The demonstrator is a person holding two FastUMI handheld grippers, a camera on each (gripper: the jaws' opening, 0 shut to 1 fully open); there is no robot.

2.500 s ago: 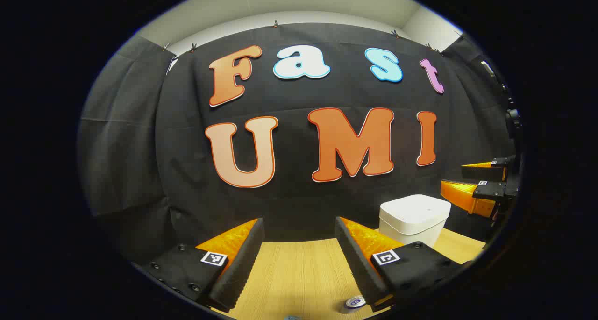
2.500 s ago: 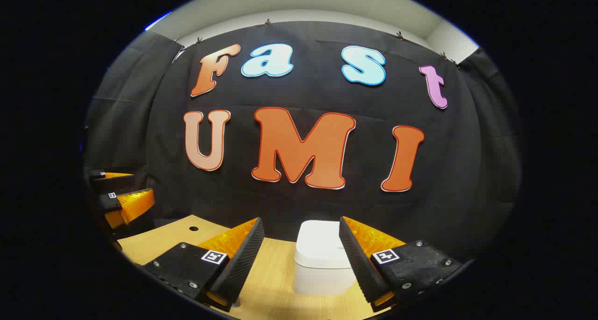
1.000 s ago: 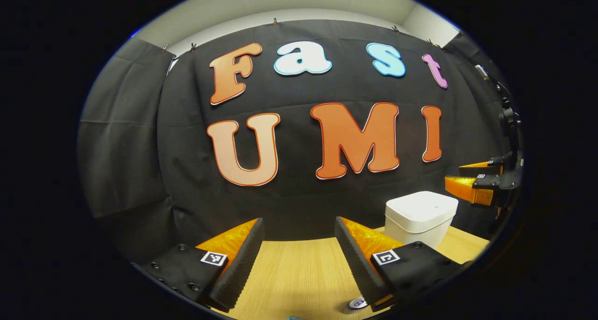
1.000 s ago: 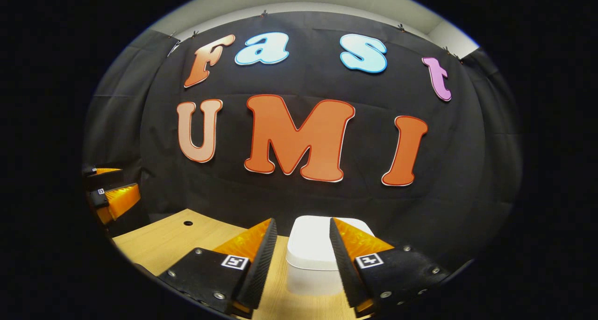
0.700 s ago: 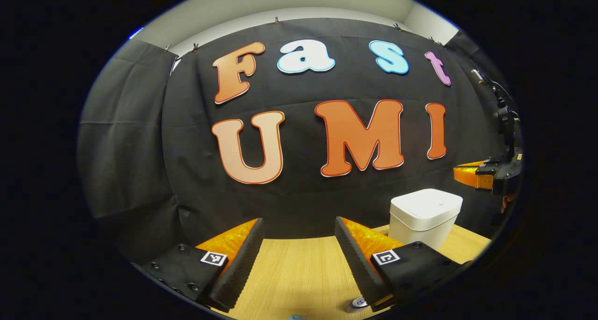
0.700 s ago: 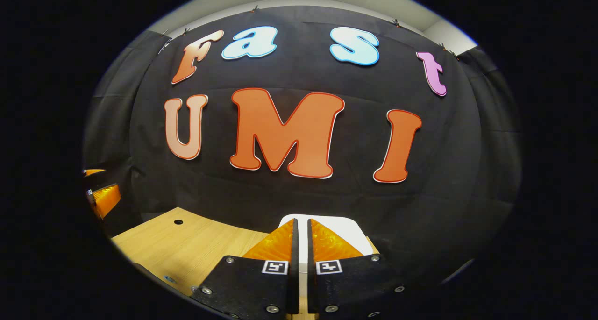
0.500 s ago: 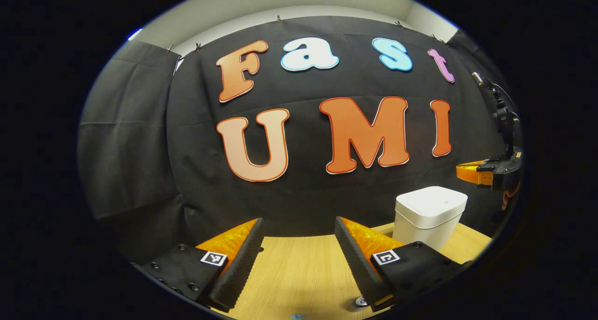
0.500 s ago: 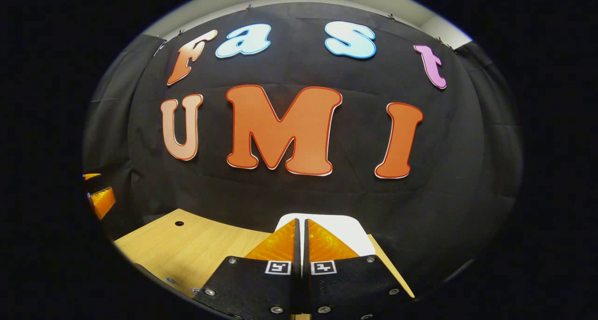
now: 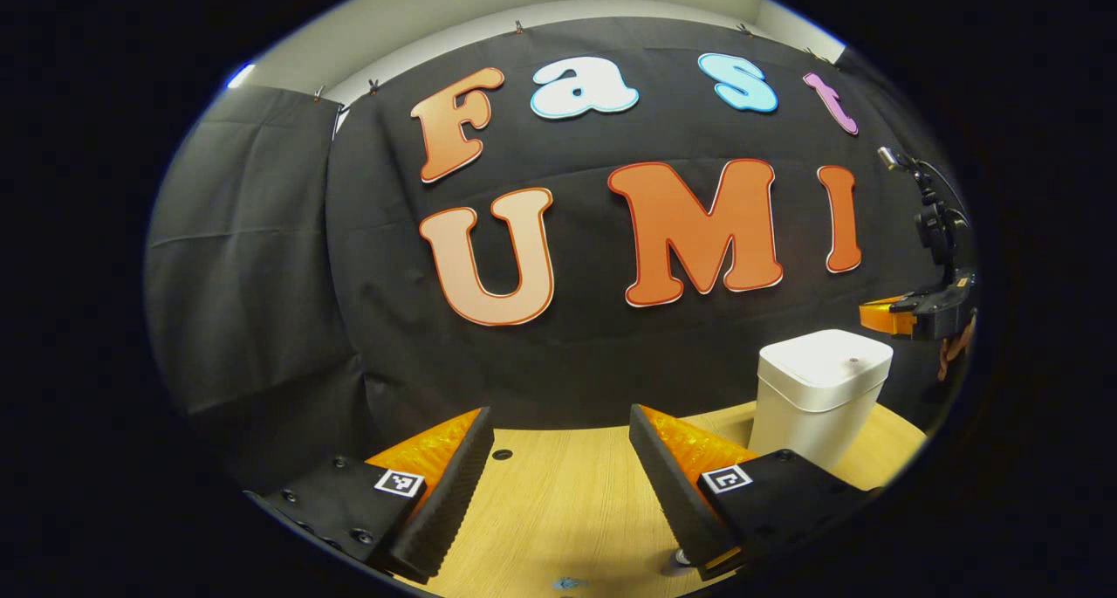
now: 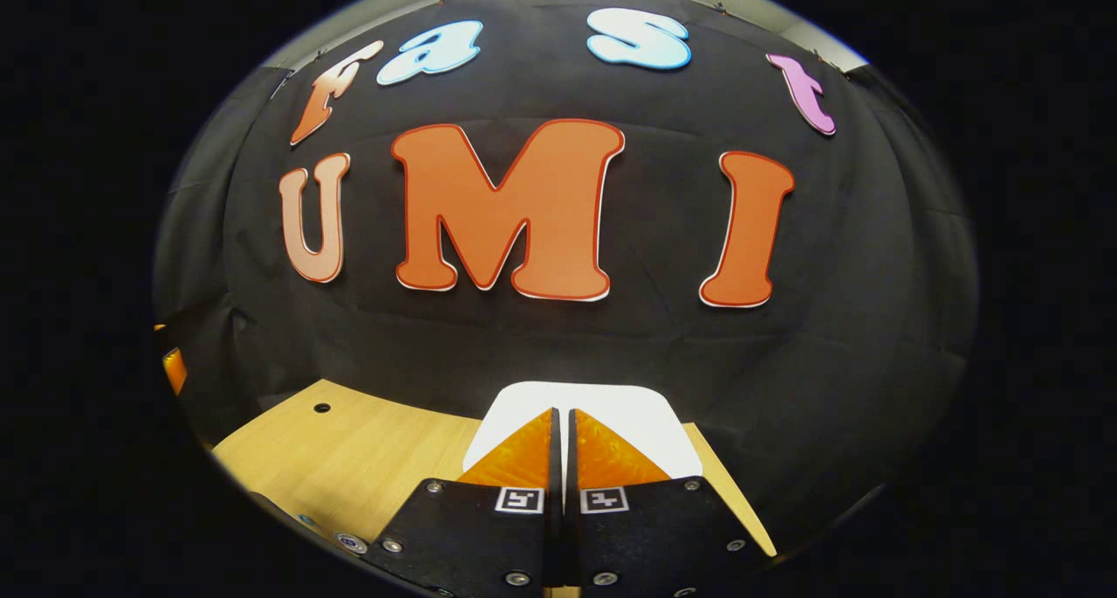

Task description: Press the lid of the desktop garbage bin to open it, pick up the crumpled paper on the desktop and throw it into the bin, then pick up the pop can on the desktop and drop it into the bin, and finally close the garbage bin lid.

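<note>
Closing up is the big change: the right gripper had its fingers spread wide a couple of seconds back, and now they sit pressed together with nothing between them, poised right over the white lid of the desktop garbage bin. It's also crept in closer, since the lid looks bigger under the tips. My guess is that's a poke to press the lid, which is down flat, but whether that's to pop it open or it has just been pushed closed, I can't say.

The left gripper hangs wide open over the wooden desktop, holding nothing.

Hard to make out: whether the tips actually touch the lid. The pop can is just a sliver at the bottom edge, mostly behind a finger.
</note>
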